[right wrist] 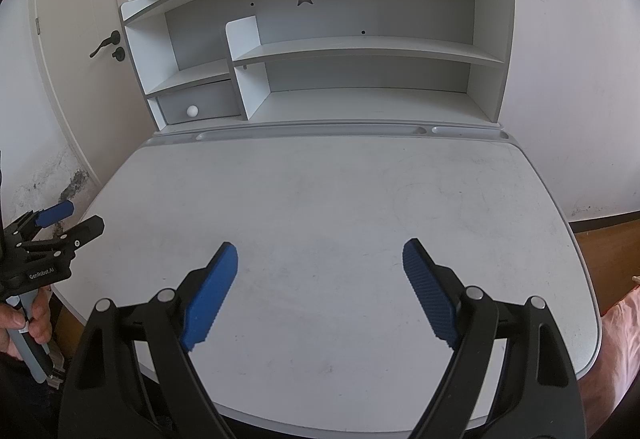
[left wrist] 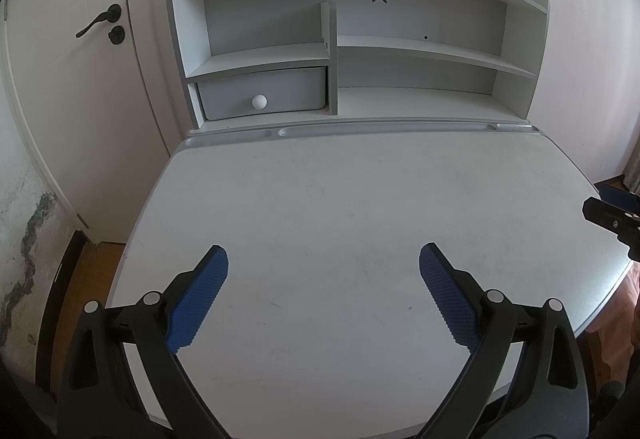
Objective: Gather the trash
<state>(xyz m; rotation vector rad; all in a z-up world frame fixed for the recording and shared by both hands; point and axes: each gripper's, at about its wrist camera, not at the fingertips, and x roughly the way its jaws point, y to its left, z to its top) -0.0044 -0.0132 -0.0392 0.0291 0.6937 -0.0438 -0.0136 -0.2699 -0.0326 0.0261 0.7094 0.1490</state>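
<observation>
While both hover over desk (left wrist: 320, 199), left claw (left wrist: 324, 259) – right claw (right wrist: 320, 255) – spread wide, holding nothing

Scuffed white desk (left wrist: 340, 207), shelf hutch (left wrist: 352, 51)

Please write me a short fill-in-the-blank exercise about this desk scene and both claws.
1. The cutout in the hutch's back panel is shaped like a ____.
2. The drawer has a round white ____.
3. Both the left claw and the right claw are ____.
4. The door handle is coloured ____.

Missing words: star; knob; open; black
</observation>
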